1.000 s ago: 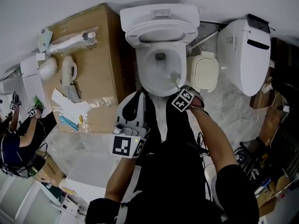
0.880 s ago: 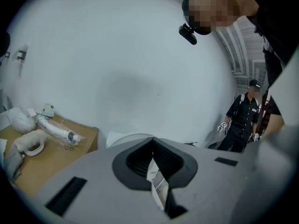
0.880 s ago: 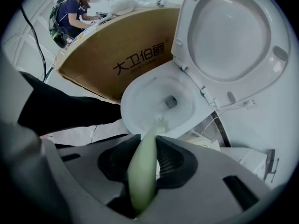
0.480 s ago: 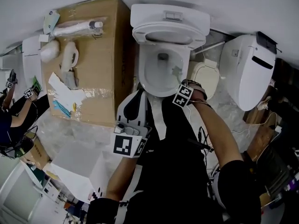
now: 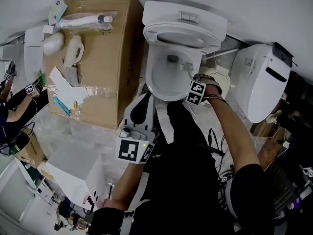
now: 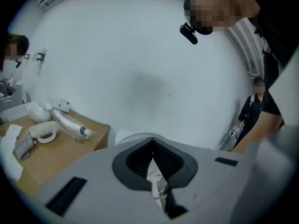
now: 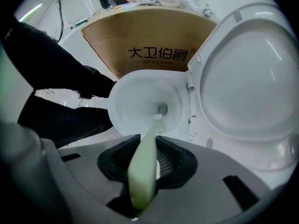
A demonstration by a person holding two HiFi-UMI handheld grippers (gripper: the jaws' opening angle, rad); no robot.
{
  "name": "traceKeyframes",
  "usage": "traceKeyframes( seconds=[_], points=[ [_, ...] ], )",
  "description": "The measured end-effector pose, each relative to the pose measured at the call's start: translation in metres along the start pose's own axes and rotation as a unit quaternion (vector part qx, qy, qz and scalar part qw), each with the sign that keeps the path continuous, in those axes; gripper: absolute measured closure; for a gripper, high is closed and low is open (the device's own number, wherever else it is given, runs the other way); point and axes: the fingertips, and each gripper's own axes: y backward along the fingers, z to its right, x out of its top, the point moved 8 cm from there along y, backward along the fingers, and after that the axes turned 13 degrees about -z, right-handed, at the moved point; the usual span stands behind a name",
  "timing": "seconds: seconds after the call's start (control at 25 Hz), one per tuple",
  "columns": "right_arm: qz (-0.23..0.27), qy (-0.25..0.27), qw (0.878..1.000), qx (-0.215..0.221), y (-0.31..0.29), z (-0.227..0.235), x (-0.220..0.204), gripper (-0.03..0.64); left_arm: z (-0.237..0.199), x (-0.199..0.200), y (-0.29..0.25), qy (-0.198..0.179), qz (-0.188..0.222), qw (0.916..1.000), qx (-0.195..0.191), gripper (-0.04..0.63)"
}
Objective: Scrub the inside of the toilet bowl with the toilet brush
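The white toilet bowl (image 5: pixel 159 82) stands open ahead of me, its lid (image 7: pixel 247 78) raised. My right gripper (image 5: pixel 193 80) hangs over the bowl's right rim, shut on the pale green handle of the toilet brush (image 7: pixel 144 171). The brush head (image 7: pixel 160 120) is down inside the bowl (image 7: pixel 133 101), just in front of the drain hole (image 7: pixel 162 108). My left gripper (image 5: pixel 143 102) is held back against my body, short of the bowl, jaws together. In the left gripper view the gripper (image 6: pixel 153 146) points at a bare wall, and a white crinkled scrap shows in the slit between its jaws.
A big cardboard box (image 5: pixel 98 58) stands tight against the toilet's left, with wrapped parts and papers on top. A second white toilet unit (image 5: pixel 261 80) sits to the right, cables on the floor near it. Other people (image 5: pixel 19 106) work at the far left.
The brush head has moved from the bowl's front right toward its back right, and my right gripper went with it. The left gripper has stayed put. My head has turned slightly.
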Motion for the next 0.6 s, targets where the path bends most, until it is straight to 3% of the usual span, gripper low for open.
traceKeyframes(
  seconds=[0.2,0.4,0.6],
  points=[
    [-0.005,0.093,0.994,-0.060,0.009,0.016,0.008,0.505,0.000,0.003,0.002,0.005,0.007,0.9999,0.009,0.586],
    [-0.014,0.178,0.978,-0.104,0.012,0.025,0.024,0.505,-0.001,0.001,0.003,0.007,0.004,0.9999,0.014,0.586],
    [-0.019,0.232,0.963,-0.138,0.015,0.028,0.045,0.505,-0.006,-0.002,0.009,0.011,0.004,0.9997,0.021,0.587]
  ],
)
